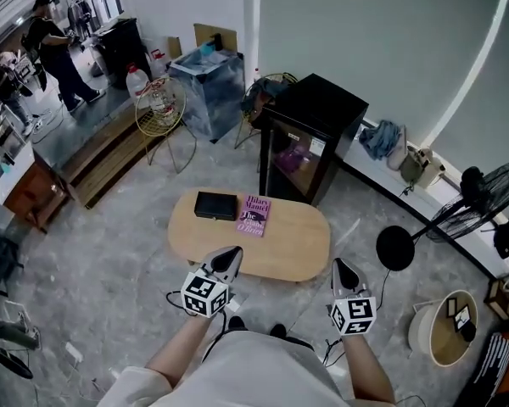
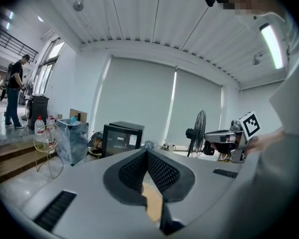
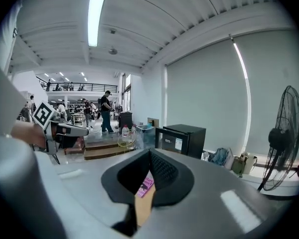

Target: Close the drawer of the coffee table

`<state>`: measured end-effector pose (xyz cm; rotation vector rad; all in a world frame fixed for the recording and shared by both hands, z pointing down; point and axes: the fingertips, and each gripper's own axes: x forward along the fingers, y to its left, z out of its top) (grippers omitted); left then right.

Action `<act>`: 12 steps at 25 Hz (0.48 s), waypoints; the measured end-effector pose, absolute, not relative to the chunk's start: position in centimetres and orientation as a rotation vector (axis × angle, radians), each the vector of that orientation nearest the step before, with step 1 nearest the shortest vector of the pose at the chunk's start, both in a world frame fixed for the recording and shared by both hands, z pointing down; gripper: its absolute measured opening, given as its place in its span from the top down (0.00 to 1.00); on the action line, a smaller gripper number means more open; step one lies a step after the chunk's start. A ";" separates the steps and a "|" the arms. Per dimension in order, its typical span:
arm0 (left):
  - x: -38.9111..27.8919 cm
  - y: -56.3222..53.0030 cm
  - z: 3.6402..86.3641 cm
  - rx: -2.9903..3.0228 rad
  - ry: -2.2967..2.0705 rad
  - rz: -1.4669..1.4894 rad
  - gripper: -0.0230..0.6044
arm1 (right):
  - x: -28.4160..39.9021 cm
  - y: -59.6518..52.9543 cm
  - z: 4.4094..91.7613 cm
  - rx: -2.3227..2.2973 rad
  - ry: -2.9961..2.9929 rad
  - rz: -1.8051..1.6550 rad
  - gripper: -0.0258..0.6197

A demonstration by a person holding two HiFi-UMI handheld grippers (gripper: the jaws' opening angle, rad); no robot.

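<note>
An oval wooden coffee table [image 1: 293, 244] stands on the grey floor in front of me, seen from above in the head view. No drawer shows from this angle. On its top lie a black box [image 1: 216, 205] and a pink book [image 1: 256, 215]. My left gripper [image 1: 229, 259] hovers over the table's near left edge, shut with nothing in it. My right gripper [image 1: 343, 271] hangs past the near right end, also shut and empty. In the right gripper view the shut fingertips [image 3: 149, 156] frame a sliver of the pink book [image 3: 146, 183] and the tabletop [image 3: 143, 205].
A black mini fridge [image 1: 310, 138] stands behind the table, a wire stool [image 1: 159, 113] and a wrapped box [image 1: 208, 83] to its left. A standing fan [image 1: 483, 202] and a round basket [image 1: 445, 329] are at the right. People [image 1: 55, 45] work far left.
</note>
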<state>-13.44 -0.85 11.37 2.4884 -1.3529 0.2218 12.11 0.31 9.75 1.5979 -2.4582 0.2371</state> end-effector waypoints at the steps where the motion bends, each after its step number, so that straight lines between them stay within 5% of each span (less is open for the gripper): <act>1: -13.5 -1.0 11.2 2.485 -1.356 0.214 0.95 | 12.2 0.3 9.5 1.597 -2.460 0.230 0.94; 12: -14.5 -0.7 10.6 2.488 -1.359 0.185 0.95 | 11.8 0.7 8.6 1.620 -2.469 0.215 0.94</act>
